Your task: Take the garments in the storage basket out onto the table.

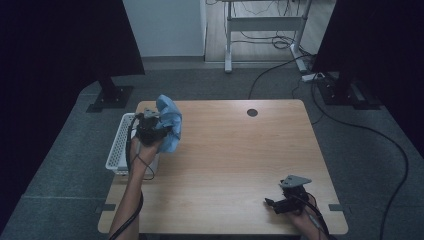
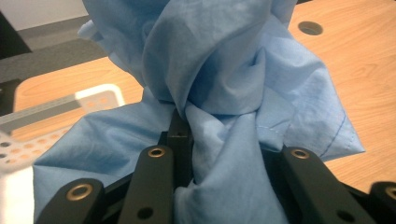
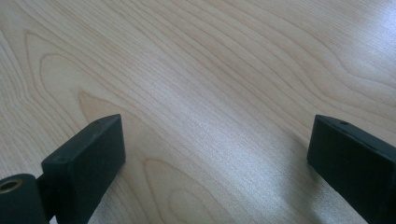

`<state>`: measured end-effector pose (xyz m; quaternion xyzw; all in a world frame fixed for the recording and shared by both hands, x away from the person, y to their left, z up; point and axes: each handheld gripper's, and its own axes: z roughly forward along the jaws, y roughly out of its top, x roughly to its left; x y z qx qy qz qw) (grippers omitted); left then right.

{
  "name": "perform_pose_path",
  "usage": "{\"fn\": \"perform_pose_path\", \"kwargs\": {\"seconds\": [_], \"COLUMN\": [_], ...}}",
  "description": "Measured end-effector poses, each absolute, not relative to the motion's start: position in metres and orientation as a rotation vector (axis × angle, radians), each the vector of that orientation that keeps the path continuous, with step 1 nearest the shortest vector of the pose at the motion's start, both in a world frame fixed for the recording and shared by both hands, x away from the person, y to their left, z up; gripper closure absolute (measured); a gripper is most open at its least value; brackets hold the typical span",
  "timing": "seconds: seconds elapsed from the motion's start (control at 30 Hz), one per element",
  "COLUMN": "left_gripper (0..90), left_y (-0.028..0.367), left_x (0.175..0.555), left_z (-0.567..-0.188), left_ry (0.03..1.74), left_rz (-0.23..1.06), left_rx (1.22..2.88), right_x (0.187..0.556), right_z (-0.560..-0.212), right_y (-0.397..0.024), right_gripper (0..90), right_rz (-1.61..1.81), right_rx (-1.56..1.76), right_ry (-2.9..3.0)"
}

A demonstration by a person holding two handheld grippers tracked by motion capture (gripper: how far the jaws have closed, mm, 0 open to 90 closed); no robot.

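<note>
A crumpled light-blue cloth (image 1: 169, 122) hangs above the table's far left corner, bunched up in my left gripper (image 1: 159, 131). In the left gripper view the cloth (image 2: 224, 70) is gathered into a twisted knot between the black jaws of the left gripper (image 2: 229, 140), which press on it from both sides. My right gripper (image 1: 272, 204) rests low at the near right of the wooden table (image 1: 240, 150). In the right gripper view the right gripper (image 3: 215, 140) has its jaws wide apart over bare wood, with nothing between them.
A white perforated basket (image 1: 119, 145) sits at the table's left edge, just under and left of the held cloth; its rim (image 2: 46, 112) shows beside the cloth. A round cable hole (image 1: 252, 112) lies near the far edge. Cables trail on the floor beyond.
</note>
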<state>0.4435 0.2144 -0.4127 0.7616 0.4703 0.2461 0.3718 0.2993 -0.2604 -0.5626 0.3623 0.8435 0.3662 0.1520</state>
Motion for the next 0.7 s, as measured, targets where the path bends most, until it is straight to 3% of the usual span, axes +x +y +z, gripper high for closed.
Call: {"fn": "perform_pose_path", "kwargs": {"seconds": [0.7], "left_gripper": [66.9], "left_y": [0.161], "left_x": [0.441], "left_z": [-0.421], "left_ry": [1.101], "left_rz": [0.539], "left_rx": [2.018], "right_x": [0.299], "right_z": [-0.563], "right_y": [-0.26], "right_gripper": [4.3], "right_rz": [1.051], "right_rx": [1.037], "right_ry": [2.421]}}
